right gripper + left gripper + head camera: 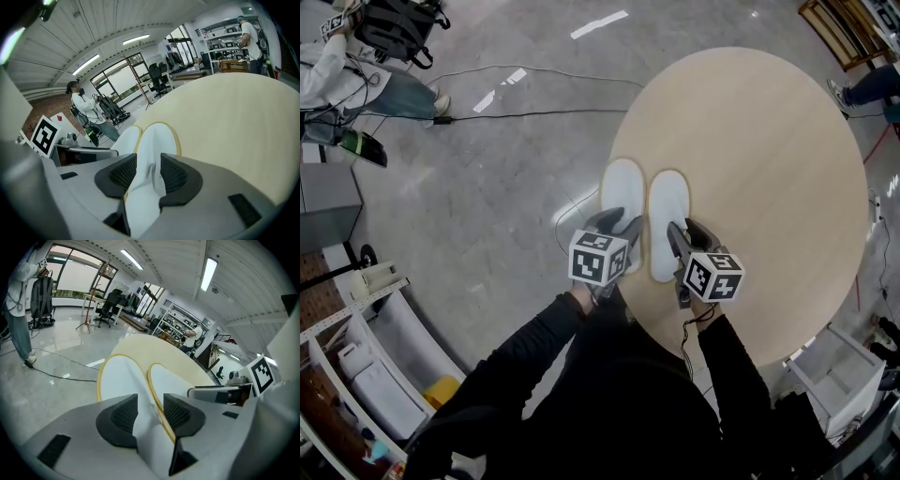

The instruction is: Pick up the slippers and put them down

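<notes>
The left hand-held gripper (150, 414) is clenched on the white upper of the left slipper (121, 376), with the fabric pinched between its pads. The right hand-held gripper (148, 174) grasps the right slipper (157, 138) the same way. Both slippers stretch away ahead of the jaws, side by side, lying on the round table (769, 141) near its edge.

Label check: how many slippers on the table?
2: left slipper at the table edge, gripped by the left gripper; right slipper beside it, gripped by the right gripper. No others visible.
</notes>
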Demonstrator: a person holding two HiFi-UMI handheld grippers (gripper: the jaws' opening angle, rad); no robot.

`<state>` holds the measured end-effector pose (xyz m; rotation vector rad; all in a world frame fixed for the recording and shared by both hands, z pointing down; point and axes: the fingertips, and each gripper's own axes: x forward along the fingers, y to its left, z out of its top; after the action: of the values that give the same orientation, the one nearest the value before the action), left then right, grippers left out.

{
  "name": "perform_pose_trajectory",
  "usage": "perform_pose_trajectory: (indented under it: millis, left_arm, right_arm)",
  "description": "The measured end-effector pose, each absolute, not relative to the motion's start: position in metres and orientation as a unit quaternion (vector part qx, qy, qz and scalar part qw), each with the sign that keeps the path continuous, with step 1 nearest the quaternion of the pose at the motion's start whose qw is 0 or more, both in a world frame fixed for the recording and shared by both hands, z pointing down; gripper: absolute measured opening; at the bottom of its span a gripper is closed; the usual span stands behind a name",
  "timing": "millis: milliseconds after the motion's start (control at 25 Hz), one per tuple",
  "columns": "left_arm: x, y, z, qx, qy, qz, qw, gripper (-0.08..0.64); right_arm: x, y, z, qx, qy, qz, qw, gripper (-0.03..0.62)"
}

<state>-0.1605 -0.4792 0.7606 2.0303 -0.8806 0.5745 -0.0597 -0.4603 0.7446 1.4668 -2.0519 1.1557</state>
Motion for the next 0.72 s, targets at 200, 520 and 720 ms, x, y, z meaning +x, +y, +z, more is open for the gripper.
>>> perform_pose_trajectory:
  millis: [200, 520, 720]
  left_arm:
    - [-0.161, -0.473, 0.77, 0.8, -0.344, 0.247, 0.426, 0.131]
    - [-0.168, -0.468, 0.752, 0.803, -0.339, 0.239, 0.427, 0.046]
    - [-0.182, -0.456, 0.739, 0.818, -0.329, 0.232, 0.411, 0.038]
  right_arm:
    - [-0.063, -0.46, 0.75, 0.519, -0.724, 0.411, 0.193, 0.136]
    - [-0.07, -0.452, 0.728, 0.526, -0.725, 0.405, 0.181, 0.042]
    - [-0.086, -0.437, 0.709, 0.537, -0.728, 0.394, 0.165, 0.038]
